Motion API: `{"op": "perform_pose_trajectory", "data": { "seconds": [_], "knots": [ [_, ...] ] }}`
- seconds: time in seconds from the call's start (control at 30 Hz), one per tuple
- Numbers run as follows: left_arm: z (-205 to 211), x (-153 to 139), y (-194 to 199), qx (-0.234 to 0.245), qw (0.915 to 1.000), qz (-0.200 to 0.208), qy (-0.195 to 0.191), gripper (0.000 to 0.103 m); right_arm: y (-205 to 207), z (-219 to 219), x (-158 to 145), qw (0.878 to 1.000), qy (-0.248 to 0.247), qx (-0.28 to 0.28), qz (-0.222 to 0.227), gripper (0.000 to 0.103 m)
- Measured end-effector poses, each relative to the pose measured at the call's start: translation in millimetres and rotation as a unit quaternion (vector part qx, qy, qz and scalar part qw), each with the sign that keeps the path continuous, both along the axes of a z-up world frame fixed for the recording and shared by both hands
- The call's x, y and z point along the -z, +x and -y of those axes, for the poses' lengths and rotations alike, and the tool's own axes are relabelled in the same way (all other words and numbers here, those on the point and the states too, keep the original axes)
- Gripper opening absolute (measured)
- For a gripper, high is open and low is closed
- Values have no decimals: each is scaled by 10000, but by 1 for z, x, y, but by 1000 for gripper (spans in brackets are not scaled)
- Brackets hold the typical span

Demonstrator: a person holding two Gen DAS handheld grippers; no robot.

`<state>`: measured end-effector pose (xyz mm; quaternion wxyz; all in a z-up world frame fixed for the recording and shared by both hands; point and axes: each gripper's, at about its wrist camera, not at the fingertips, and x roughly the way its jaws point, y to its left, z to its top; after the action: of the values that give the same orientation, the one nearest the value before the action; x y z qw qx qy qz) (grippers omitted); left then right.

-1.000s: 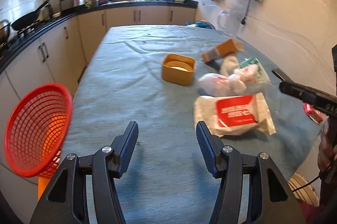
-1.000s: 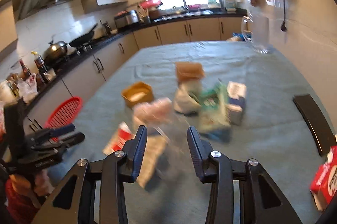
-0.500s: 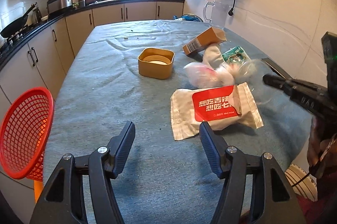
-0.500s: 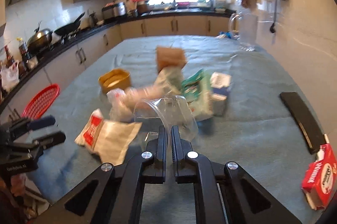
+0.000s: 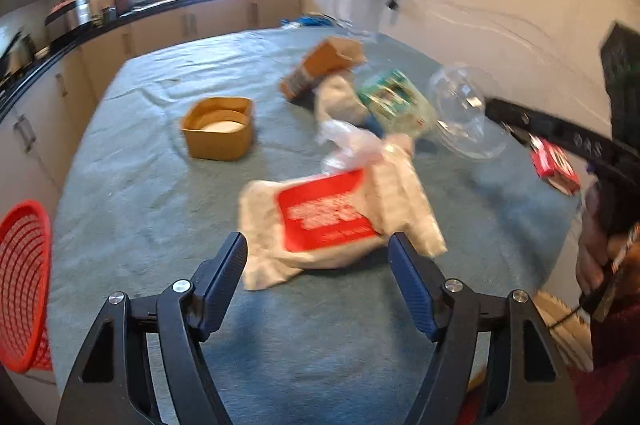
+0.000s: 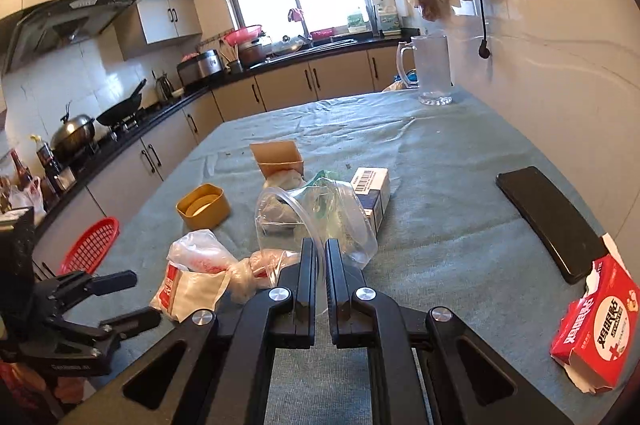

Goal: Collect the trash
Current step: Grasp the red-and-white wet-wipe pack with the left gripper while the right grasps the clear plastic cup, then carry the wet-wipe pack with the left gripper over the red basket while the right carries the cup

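One red box (image 6: 595,325), perhaps Korean lettering.

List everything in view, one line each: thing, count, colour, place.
clear plastic cup: 1, transparent, held in right hand-held gripper
white wrapper: 1, white with red label, table near edge
tan tub: 1, table centre
brown carton: 1, behind pile
barcode box: 1, white-blue, beside cup
red basket: 1, off table's left edge
glass jug: 1, far end
red box: 1, right edge
left hand-held gripper: open
right hand-held gripper: shut on cup
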<state>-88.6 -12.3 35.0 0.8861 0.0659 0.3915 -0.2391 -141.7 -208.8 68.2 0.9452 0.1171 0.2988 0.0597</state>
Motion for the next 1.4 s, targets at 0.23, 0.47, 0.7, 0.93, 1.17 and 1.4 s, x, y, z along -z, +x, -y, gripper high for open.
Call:
{"op": "perform_pose_trajectory", "data": {
  "seconds": [0.23,0.47,0.7,0.93,1.17,1.4],
  "knots": [
    [25,8,-9,598,9911,618,1021,76,3,10,7,9996,258,-59,-76,5],
    [42,14,26,1200,9740,875,1712,83,3,19,15,9989,453,-40,-138,5],
    [56,22,64,1233,9759,489,1733,82,-1,25,16,9983,561,-23,-156,5],
    [36,18,53,474,9902,445,1237,56,-1,24,12,9982,596,-70,-84,5],
    [8,1,23,-198,9966,722,335,55,0,0,7,9977,570,-353,55,5],
    [-19,-18,12,-548,9936,959,-241,55,3,-30,2,9969,440,-651,104,5]
  ]
}}
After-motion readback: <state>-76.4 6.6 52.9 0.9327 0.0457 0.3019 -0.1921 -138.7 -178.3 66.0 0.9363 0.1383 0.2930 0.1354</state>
